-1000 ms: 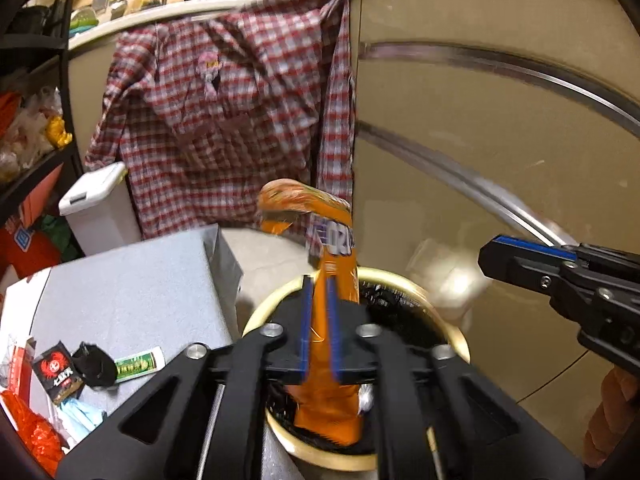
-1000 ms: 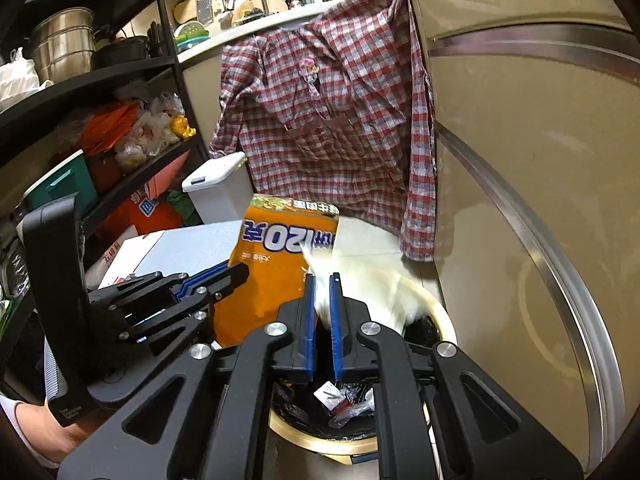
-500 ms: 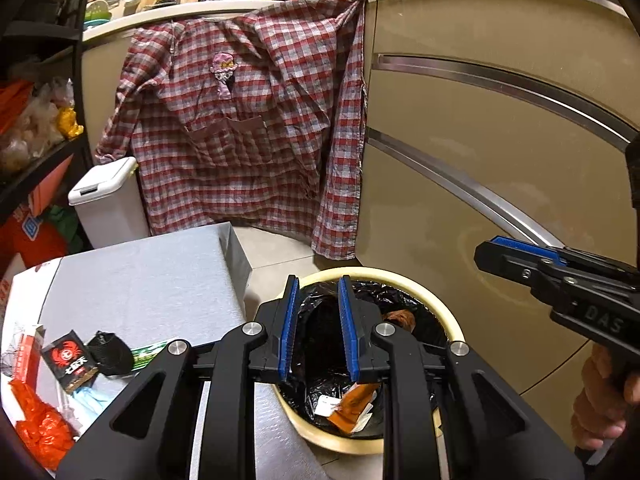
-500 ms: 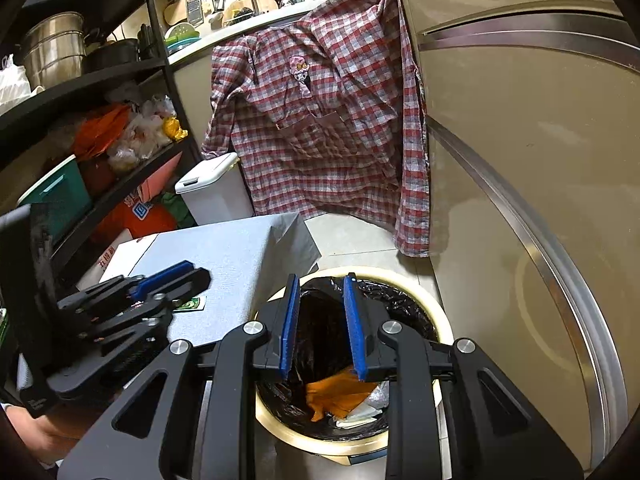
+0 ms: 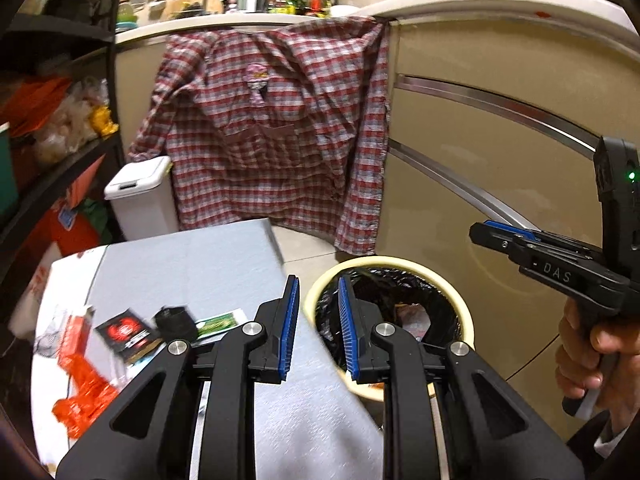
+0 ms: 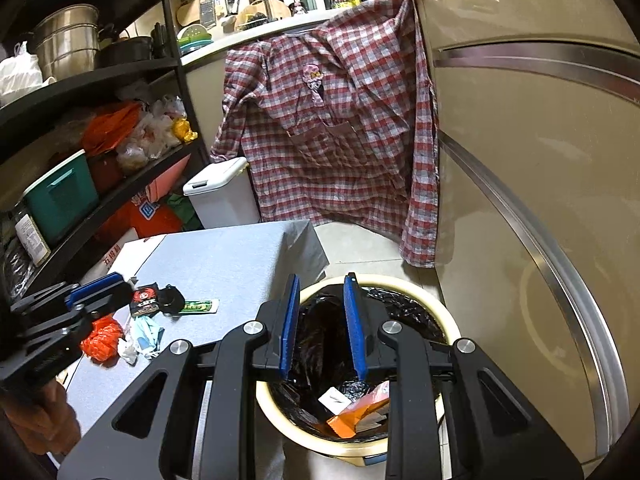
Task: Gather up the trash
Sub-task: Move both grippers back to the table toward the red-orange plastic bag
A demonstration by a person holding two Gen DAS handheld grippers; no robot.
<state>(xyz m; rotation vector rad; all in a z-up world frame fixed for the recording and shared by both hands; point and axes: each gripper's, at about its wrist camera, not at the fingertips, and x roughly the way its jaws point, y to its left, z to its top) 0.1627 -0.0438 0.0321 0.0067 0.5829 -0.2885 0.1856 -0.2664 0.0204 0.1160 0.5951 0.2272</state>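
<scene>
Now empty left gripper (image 5: 318, 330), wrappers (image 5: 132, 332) left of it

The left gripper (image 5: 318, 328) fills the near foreground, its blue-padded jaws apart with nothing between them, straddling the near right edge of the grey table (image 5: 192, 264) and the rim of the cream trash bin (image 5: 464, 320). The bin, lined with a black bag, holds scraps of wrapper. On the table's near left lie an orange wrapper (image 5: 84, 396), a black-and-red packet (image 5: 126, 334), a black object (image 5: 176, 322) and a green sachet (image 5: 220, 322). At right, a hand (image 5: 588, 360) holds the right gripper (image 5: 480, 230) beyond the bin. A plaid shirt (image 5: 280, 136) hangs far behind, beside a white bin (image 5: 140, 196).
</scene>
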